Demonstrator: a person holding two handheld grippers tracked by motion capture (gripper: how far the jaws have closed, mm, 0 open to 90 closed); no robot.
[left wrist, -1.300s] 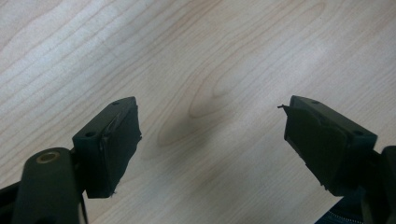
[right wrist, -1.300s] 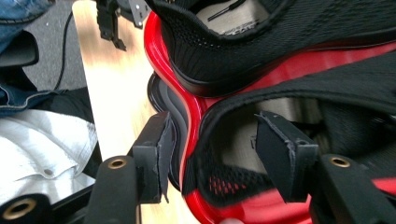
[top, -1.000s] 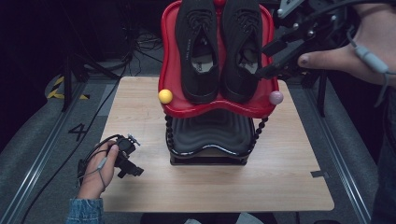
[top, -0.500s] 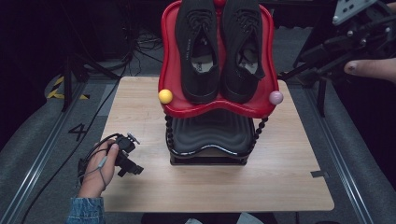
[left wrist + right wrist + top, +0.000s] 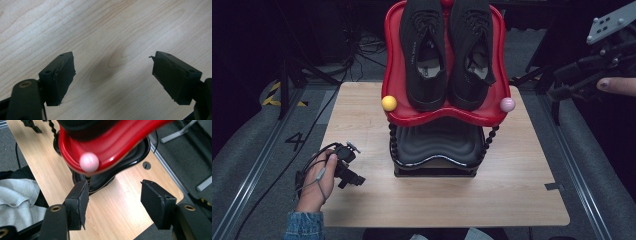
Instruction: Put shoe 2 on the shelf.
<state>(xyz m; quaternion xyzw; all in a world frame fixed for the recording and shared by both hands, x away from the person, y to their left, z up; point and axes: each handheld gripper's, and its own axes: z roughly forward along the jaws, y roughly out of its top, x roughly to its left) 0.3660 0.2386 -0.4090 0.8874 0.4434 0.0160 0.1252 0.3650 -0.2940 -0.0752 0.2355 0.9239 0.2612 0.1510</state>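
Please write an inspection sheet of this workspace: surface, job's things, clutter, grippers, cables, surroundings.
Surface: wooden table, bare around the rack.
Job's things: two black shoes on the red upper tray; black lower tray holds nothing.
Clutter: nothing seen.
Grippers: left gripper open over bare wood; right gripper off the table's right edge, jaws just opening, nothing between them.
Cables: several on the floor behind the table.
Surroundings: dark; grey floor, metal stands.
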